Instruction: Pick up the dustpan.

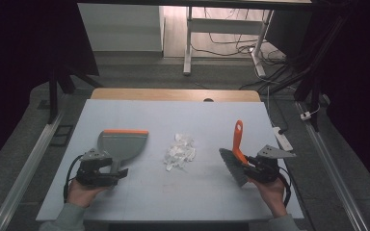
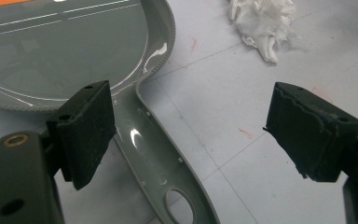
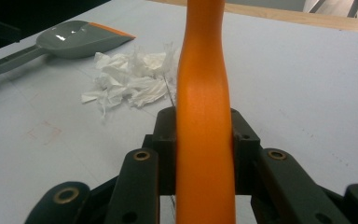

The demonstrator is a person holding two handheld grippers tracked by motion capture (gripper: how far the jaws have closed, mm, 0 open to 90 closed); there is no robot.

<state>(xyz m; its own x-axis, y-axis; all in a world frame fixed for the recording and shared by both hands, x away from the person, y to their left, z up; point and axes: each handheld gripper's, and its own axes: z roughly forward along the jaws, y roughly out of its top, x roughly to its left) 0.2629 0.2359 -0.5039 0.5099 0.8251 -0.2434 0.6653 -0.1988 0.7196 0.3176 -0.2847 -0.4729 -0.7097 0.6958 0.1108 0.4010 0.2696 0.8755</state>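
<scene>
A grey dustpan [image 1: 124,144] with an orange lip lies flat on the white table, left of centre. My left gripper [image 1: 115,172] stands open around its handle [image 2: 161,158], with the pads [image 2: 86,133] off it on both sides. A heap of torn white paper [image 1: 179,152] sits mid-table, also seen at the top of the left gripper view as paper [image 2: 263,21]. My right gripper [image 1: 251,166] is shut on the orange handle [image 3: 205,140] of a brush [image 1: 237,139]. Its grey bristles [image 1: 233,167] hang low near the table. The right gripper view shows the paper [image 3: 130,79] and the dustpan [image 3: 74,39] farther off.
The white table surface [image 1: 173,197] has a wooden strip [image 1: 173,94] along its far edge. A white power strip [image 1: 283,138] lies off the table's right edge. Metal rails run down both sides on the floor, and cables and desk legs stand behind.
</scene>
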